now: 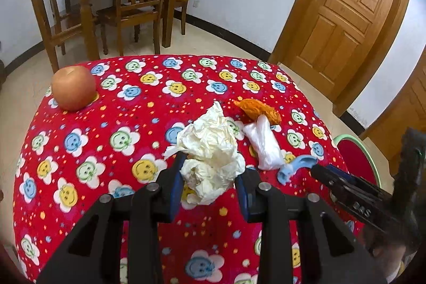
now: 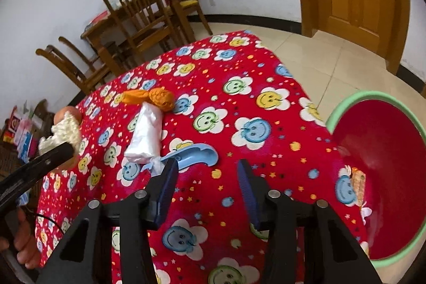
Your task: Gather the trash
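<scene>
- You are working through the pick-up step of collecting the trash; your left gripper (image 1: 210,172) is straddling the crumpled tissue (image 1: 210,150), one blue pad (image 1: 177,177) on each side of it; whether the pads are already pressing the paper or only flanking it, I cannot tell from these views.
- The tissue is sitting between those fingers, over the red flowered tablecloth (image 1: 106,124); whether it is lifted clear is not certain.
- Your right gripper (image 2: 206,182) is hanging spread and empty above the cloth; the blue plastic scrap (image 2: 194,154) is lying just ahead of its left finger, touching the white plastic bag (image 2: 146,134), with the orange wrapper (image 2: 151,97) beyond that.
- The red bin (image 2: 383,164) with the green rim is standing on the floor beside the table's right edge, some rubbish showing inside it.
- The next move, as I judge it, is calling for a firm squeeze on the tissue and a carry rightward over the bin; the apple (image 1: 73,88) is sitting well apart at the far left and is probably not trash.
</scene>
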`<act>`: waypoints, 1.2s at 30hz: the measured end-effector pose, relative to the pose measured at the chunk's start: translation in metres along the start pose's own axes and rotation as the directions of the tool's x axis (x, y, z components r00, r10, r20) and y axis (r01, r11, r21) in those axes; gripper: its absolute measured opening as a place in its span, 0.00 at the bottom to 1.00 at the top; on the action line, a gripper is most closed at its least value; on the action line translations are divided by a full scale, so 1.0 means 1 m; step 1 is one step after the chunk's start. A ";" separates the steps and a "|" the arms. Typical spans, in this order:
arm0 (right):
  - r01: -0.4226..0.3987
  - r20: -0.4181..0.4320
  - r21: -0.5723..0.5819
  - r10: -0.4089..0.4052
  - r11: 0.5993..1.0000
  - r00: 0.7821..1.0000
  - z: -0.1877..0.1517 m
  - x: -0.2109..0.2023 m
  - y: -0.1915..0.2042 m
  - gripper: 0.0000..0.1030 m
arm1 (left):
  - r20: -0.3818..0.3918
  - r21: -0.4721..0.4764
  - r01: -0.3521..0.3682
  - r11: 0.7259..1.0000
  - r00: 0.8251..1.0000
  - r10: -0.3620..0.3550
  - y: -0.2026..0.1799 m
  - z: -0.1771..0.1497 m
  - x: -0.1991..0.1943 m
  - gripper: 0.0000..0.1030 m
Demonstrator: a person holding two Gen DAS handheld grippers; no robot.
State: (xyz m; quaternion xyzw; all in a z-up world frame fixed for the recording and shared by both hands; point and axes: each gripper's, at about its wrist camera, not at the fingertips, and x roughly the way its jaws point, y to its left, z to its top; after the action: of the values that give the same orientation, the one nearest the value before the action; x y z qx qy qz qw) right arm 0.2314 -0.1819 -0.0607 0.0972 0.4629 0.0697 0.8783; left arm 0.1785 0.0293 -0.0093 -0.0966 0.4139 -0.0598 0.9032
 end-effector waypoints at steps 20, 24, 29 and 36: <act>0.004 0.063 -0.008 -0.004 1.000 0.998 -0.007 -0.011 0.005 0.00 | 0.013 -0.016 0.002 1.000 1.000 -0.002 0.003 -0.017 -0.014 0.33; 0.006 0.108 0.004 -0.007 1.000 0.994 -0.011 -0.032 0.002 0.00 | 0.014 -0.007 0.010 1.000 1.000 -0.010 -0.002 -0.018 -0.018 0.33; -0.013 0.119 -0.011 0.014 1.000 0.993 -0.010 -0.039 0.001 0.03 | 0.015 -0.006 0.022 1.000 1.000 -0.022 -0.007 -0.021 -0.022 0.33; -0.028 0.082 -0.042 0.032 0.999 0.996 -0.006 -0.025 0.010 0.19 | 0.014 -0.016 0.016 1.000 1.000 -0.016 -0.008 -0.020 -0.021 0.33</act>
State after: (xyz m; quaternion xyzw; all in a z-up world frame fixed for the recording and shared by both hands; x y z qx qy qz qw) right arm 0.2116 -0.1769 -0.0414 0.0890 0.4233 0.0881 0.8973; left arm 0.1491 0.0231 -0.0051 -0.1074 0.4075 -0.0632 0.9047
